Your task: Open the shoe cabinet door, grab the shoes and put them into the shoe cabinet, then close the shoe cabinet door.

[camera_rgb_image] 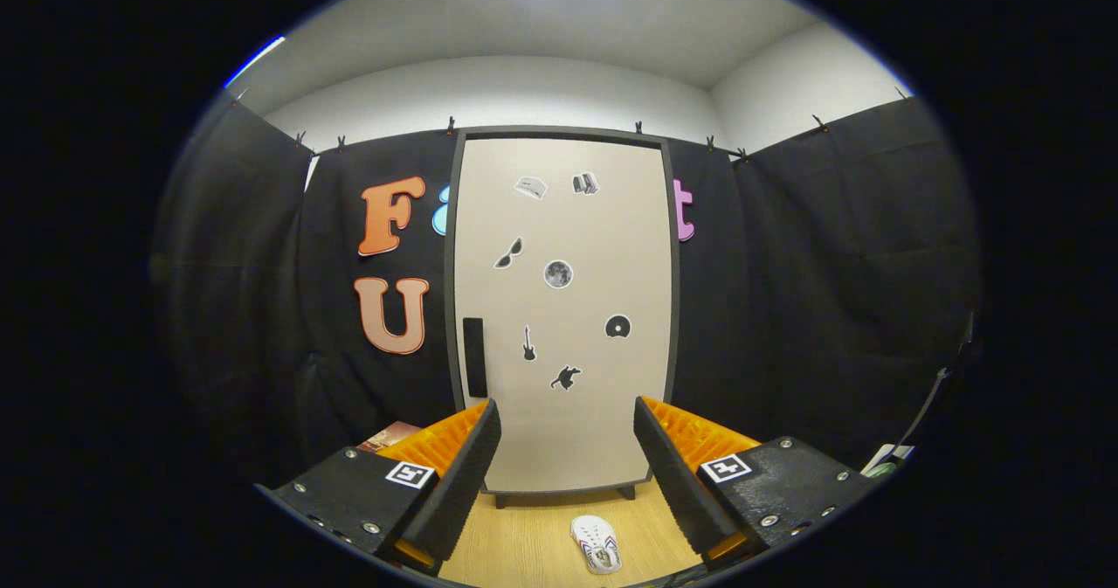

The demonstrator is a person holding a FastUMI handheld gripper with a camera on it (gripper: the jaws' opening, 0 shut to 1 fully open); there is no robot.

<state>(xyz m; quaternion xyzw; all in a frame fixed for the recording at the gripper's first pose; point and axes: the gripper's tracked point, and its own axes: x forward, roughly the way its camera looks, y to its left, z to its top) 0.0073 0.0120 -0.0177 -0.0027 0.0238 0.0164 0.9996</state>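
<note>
A tall beige shoe cabinet [563, 308] with a dark frame stands upright against the black cloth wall, its door shut. A dark vertical handle [474, 356] sits low on the door's left side, and several small stickers dot the door. A white shoe [596, 543] lies on the wooden floor in front of the cabinet, between my fingers and nearer the right one. My gripper [568, 435] is open, well back from the door, with nothing between its fingers.
Black cloth hangs on both sides of the cabinet. A reddish-brown flat object [390, 435] lies on the floor beyond the left finger. A thin dark pole or cable [935, 396] and a pale object [886, 461] are at the far right.
</note>
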